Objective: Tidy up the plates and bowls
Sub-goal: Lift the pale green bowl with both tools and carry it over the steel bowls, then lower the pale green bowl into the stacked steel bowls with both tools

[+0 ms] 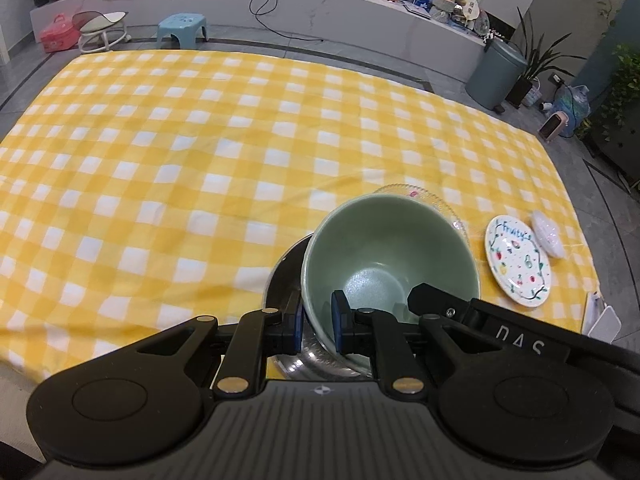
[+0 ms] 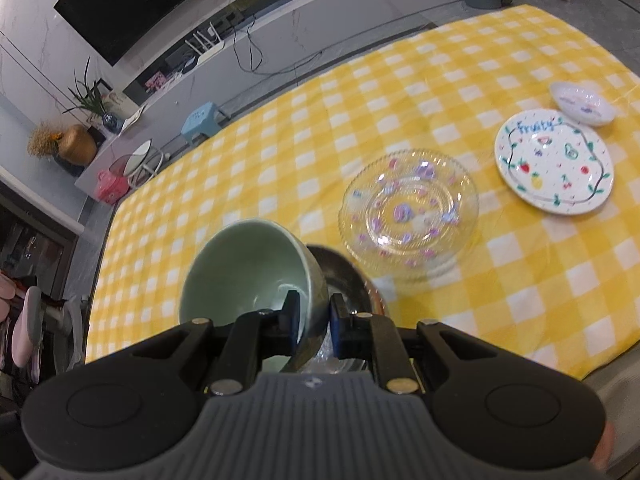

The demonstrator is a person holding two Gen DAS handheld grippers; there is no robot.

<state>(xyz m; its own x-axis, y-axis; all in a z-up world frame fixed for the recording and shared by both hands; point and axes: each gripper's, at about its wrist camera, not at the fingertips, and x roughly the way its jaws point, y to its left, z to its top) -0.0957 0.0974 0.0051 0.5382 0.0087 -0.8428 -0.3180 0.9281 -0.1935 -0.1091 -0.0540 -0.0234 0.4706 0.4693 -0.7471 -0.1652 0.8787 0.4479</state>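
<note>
Left wrist view. Left gripper (image 1: pixel 317 327): jaws narrow, blue pads clamped across the near wall of the green bowl (image 1: pixel 390 256), one pad outside, one inside. The bowl hangs tilted, mouth toward the camera, over a steel bowl (image 1: pixel 286 276) whose rim shows beneath and to the left. The right gripper (image 1: pixel 424 294) reaches in from the right, and its black finger rests on the bowl's rim on that side. A clear glass plate (image 1: pixel 448 210) peeks out behind the green bowl. Further right, on the yellow check cloth (image 1: pixel 180 160), lie the fruit-patterned plate (image 1: pixel 518 260) and a small white dish (image 1: pixel 548 234).

Right wrist view. Right gripper (image 2: pixel 314 322): jaws narrow, gripping the green bowl's (image 2: pixel 248 272) wall on its right side. Steel bowl (image 2: pixel 340 276) directly beyond the fingers, partly under the green one. Glass plate (image 2: pixel 408 212) just beside the steel bowl; whether their rims touch cannot be told. Fruit-patterned plate (image 2: pixel 554 162) and white dish (image 2: pixel 582 104) well apart to the right, the two close together.

Hazards, as judged. Two thin rim grips on one glazed bowl: if the hands drift apart or twist unevenly, a pad may slide off and the bowl swing or drop onto the steel bowl. Lowered while tilted, its foot could strike the steel rim and skid it into the glass plate.
</note>
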